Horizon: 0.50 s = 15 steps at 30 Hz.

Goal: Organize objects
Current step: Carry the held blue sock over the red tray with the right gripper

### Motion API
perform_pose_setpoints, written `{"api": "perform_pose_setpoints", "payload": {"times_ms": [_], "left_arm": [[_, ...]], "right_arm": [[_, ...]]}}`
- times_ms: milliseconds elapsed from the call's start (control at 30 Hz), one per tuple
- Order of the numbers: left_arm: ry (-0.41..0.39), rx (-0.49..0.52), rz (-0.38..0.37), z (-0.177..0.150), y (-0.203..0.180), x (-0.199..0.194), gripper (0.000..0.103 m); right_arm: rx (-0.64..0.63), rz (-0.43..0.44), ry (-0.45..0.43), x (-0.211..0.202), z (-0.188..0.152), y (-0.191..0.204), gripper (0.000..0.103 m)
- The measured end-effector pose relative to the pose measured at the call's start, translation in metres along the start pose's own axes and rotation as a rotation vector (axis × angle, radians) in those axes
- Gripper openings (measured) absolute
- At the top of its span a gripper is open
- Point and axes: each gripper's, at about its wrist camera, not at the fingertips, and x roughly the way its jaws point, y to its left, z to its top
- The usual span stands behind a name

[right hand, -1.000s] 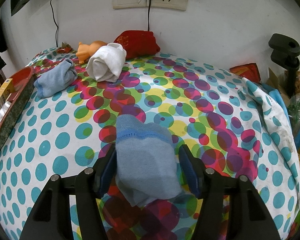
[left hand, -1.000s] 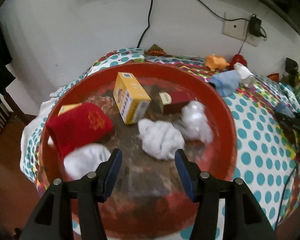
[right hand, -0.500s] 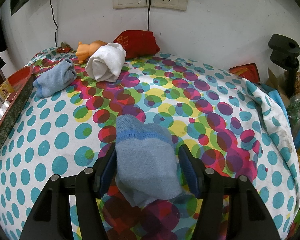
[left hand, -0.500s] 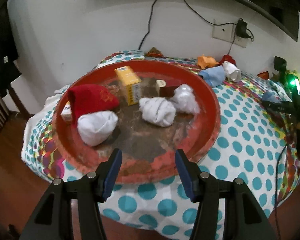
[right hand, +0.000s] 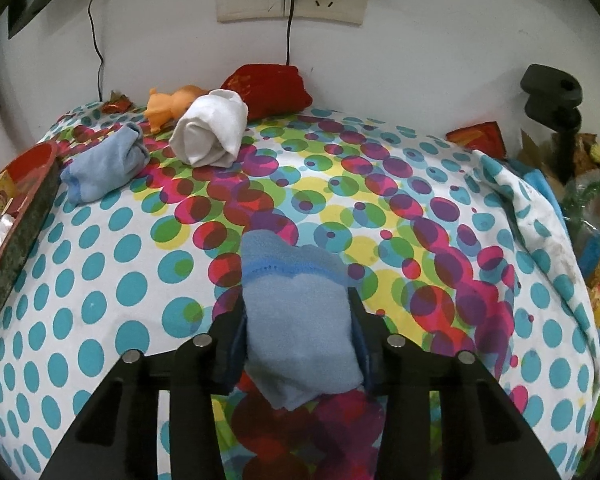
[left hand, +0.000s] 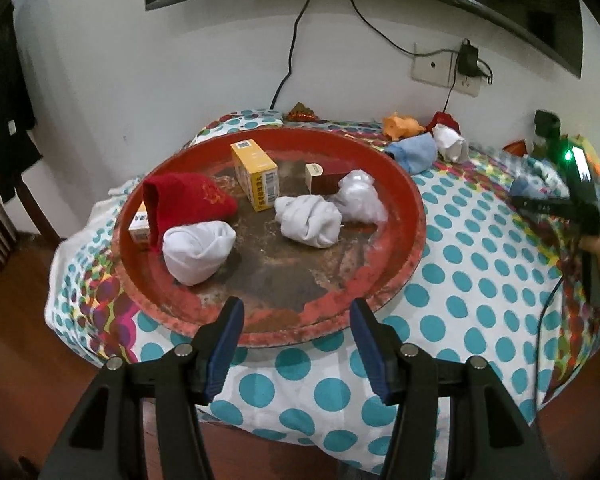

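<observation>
While the polka-dot-clothed surface (right hand: 112,288) fills both views, the big round red tray (left hand: 404,248) sits at its left edge holding rolled socks and boxes; left gripper (left hand: 296,338) hangs wide and empty off the tray's near rim, right gripper (right hand: 298,336) squeezing a rolled light-blue sock (right hand: 300,320) mid-surface.

The tabletop (right hand: 112,248) is covered by a dotted cloth (left hand: 456,280), teal spots on white with a band of mixed colours; a round red tray (left hand: 414,216) sits on its left part; by the wall lie a rolled light-blue sock (right hand: 104,168), a rolled white sock (right hand: 212,132), an orange toy (right hand: 166,106) and a red pouch (right hand: 272,90); a small red thing (right hand: 478,138), perhaps a packet, lies at the right edge.
</observation>
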Motion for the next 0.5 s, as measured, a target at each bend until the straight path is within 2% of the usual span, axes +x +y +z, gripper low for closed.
{"api": "perform_pose_setpoints", "payload": {"times_ms": [233,367,500], "left_arm": [[-0.031,-0.021,0.035,0.003,0.014,-0.009,0.056],[-0.007,-0.066,0.018,0.003,0.026,-0.004,0.056],[-0.014,-0.068,0.046,0.003,0.029,-0.006,0.056]], "right_arm": [[-0.02,0.006,0.0,-0.016,-0.009,0.004,0.037],[-0.04,0.033,-0.013,-0.028,-0.01,0.017,0.037],[-0.06,0.072,-0.02,-0.039,-0.013,0.038,0.037]]}}
